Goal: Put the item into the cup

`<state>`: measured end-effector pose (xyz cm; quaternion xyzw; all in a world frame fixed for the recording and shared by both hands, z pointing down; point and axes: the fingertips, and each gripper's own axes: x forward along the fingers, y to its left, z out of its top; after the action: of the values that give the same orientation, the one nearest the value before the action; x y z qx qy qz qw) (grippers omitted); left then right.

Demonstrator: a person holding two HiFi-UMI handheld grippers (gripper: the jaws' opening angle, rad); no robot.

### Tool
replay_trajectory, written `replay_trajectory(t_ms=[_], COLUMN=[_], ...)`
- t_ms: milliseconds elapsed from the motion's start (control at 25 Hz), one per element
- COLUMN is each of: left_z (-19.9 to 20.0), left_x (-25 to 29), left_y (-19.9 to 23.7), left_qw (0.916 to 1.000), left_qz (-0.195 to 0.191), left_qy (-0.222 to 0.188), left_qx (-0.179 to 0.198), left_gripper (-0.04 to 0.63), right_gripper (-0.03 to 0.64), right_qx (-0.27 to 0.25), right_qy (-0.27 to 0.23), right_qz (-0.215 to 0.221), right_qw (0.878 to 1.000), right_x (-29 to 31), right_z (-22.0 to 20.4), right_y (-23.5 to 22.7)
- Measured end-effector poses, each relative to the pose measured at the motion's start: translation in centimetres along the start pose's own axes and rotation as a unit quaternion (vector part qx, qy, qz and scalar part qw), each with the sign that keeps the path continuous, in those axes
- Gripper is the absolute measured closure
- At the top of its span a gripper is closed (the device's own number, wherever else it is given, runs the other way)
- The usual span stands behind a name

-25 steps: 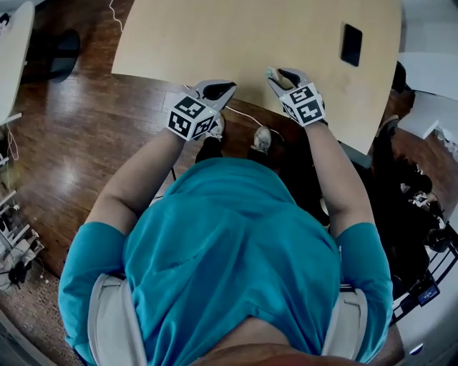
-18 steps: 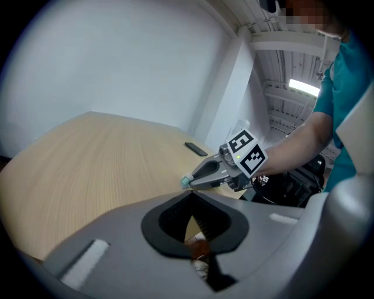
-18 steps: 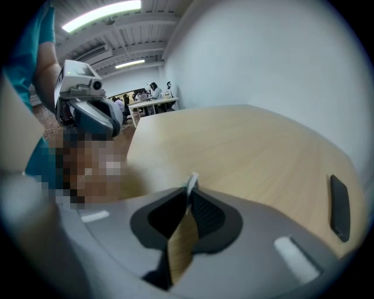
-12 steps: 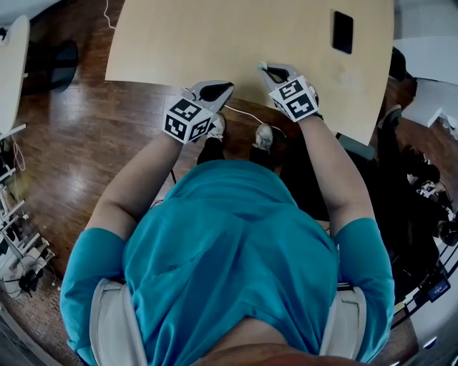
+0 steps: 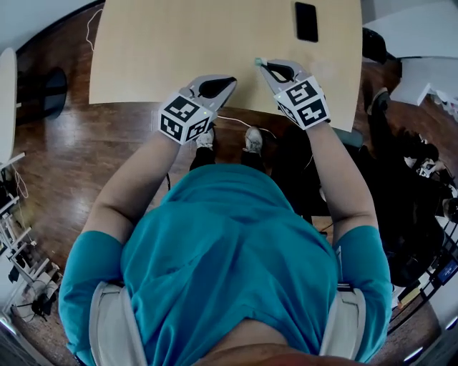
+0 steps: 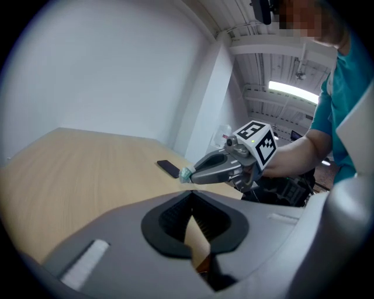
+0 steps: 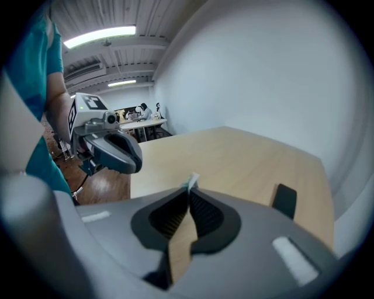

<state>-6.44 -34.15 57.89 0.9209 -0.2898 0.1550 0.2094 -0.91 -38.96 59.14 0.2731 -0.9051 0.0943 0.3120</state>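
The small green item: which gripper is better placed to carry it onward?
Right. The right gripper has just closed its jaws on the small green item; the left gripper is shut, empty.

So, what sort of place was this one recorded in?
Most likely an open-plan office or lab: a large pale wooden table on a dark polished wood floor, long ceiling strip lights, and people at a white desk further back.

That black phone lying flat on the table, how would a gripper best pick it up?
Probably from straight above, with the jaws closing across the two long edges of the phone, near its middle. It lies flat on the table and looks thin, so only those narrow sides offer purchase.
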Motion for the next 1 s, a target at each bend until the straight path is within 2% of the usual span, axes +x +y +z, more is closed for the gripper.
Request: replay_trajectory(t_ms=[280, 600, 1000], left_z=[3.4, 6.3, 7.6], left_x=[4.7, 9.8, 15.1], left_y=[-2.9, -5.5, -7.4], left_qw=[0.9989, 0.9966, 0.9934], left_qz=[-0.034, -0.059, -0.084], left_qy=[0.001, 0.001, 0.015], left_qx=[0.031, 0.056, 0.076], left_gripper=[0.592, 0.592, 0.592], right_gripper=[0.601, 0.601, 0.601], right_qx=[0.002, 0.022, 0.043], right_qy=[-0.014, -0.007, 0.028], right_qz=[-0.045, -0.096, -0.132], right_qw=[0.999, 0.995, 0.99], right_x=[-5.6, -10.7, -12.6], right_z=[-0.7, -3.8, -8.4], right_y=[-3.5, -8.6, -12.7])
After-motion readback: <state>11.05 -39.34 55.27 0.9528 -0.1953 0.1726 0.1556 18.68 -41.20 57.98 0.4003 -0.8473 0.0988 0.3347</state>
